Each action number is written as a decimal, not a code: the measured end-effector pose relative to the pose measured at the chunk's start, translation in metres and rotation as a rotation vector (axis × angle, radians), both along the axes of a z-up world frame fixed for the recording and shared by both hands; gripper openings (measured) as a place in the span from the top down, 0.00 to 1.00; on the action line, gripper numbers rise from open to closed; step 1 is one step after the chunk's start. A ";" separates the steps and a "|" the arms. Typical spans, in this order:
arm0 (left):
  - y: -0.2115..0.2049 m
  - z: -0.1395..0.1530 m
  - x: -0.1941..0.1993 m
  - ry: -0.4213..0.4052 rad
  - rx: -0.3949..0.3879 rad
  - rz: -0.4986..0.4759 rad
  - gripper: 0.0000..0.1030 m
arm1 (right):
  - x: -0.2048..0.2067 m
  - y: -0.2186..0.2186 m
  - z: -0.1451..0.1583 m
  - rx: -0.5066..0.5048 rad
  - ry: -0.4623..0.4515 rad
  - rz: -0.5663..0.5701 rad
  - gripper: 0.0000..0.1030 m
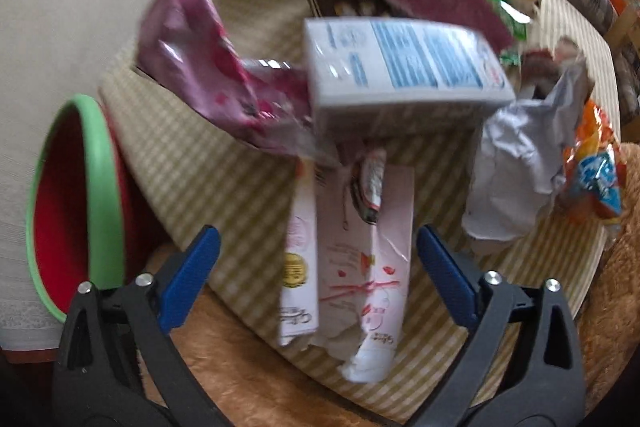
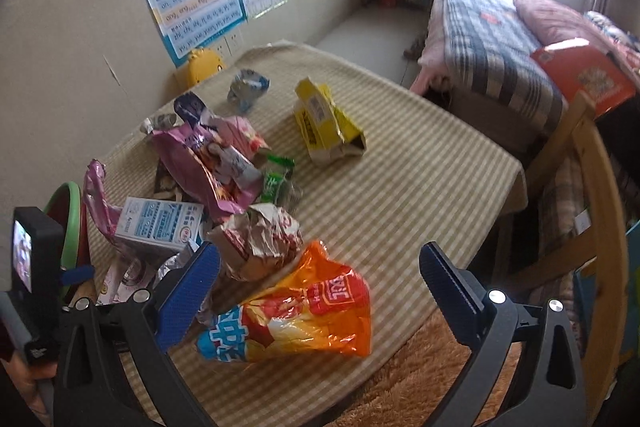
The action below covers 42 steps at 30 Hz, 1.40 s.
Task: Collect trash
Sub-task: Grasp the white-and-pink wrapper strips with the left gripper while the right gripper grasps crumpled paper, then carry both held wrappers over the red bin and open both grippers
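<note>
The left gripper [image 1: 318, 259] hangs over the near edge of the desk [image 2: 420, 187], its blue fingers [image 1: 192, 279] spread wide and released, with a flattened pink carton [image 1: 360, 267] lying between them but not pressed by either pad. At twelve o'clock from that carton sits a white and blue box [image 1: 404, 67], and at ten o'clock a crumpled pink wrapper [image 1: 208, 75]. A green-rimmed red bin [image 1: 80, 203] stands off the desk at nine o'clock. The view is blurred.

The right gripper [image 2: 320, 291] also has its fingers [image 2: 188, 295] apart and released; an orange snack bag [image 2: 296, 315] lies on the striped cloth between them, untouched as far as can be seen. At eleven o'clock from the bag lies a crumpled brown paper [image 2: 256, 239], farther on a heap of pink wrappers [image 2: 208, 163], and at twelve o'clock a torn yellow box [image 2: 328, 123]. A bed [image 2: 492, 39] stands at two o'clock.
</note>
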<state>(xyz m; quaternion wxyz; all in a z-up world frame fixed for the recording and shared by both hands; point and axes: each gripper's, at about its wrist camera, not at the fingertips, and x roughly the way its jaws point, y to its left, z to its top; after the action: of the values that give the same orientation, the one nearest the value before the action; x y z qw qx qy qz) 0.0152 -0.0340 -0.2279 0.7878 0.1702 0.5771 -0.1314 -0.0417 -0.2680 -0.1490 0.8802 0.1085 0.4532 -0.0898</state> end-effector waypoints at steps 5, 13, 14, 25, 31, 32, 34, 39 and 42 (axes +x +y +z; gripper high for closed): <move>0.007 -0.002 0.001 0.037 -0.098 0.016 0.59 | 0.012 0.006 -0.014 0.006 0.045 0.052 0.07; 0.026 0.050 -0.008 -0.104 -0.182 0.045 0.63 | 0.044 0.013 -0.029 0.135 0.081 0.129 0.17; 0.030 0.059 -0.009 -0.120 -0.195 0.049 0.63 | 0.048 0.012 -0.032 0.148 0.094 0.127 0.18; 0.039 0.106 -0.003 -0.258 -0.296 0.135 0.63 | 0.049 0.011 -0.026 0.232 0.062 0.111 0.97; 0.065 0.119 0.006 -0.291 -0.350 0.202 0.63 | 0.043 0.025 0.009 0.156 -0.009 0.137 0.99; 0.071 0.120 0.007 -0.297 -0.351 0.214 0.63 | 0.043 0.026 0.012 0.166 -0.013 0.136 0.99; 0.083 0.122 0.008 -0.310 -0.349 0.240 0.63 | 0.046 0.029 0.020 0.193 -0.024 0.139 0.99; 0.120 0.119 0.016 -0.332 -0.337 0.326 0.63 | 0.055 0.062 0.050 0.191 -0.078 0.223 0.99; 0.146 0.118 0.018 -0.361 -0.299 0.382 0.63 | 0.066 0.092 0.064 0.215 -0.108 0.297 0.99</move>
<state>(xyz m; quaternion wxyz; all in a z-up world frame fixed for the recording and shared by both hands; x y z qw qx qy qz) 0.0330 0.1118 -0.1098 0.9044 -0.0388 0.4237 -0.0318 0.0246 -0.1760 -0.0845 0.8902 0.1383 0.4234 0.0958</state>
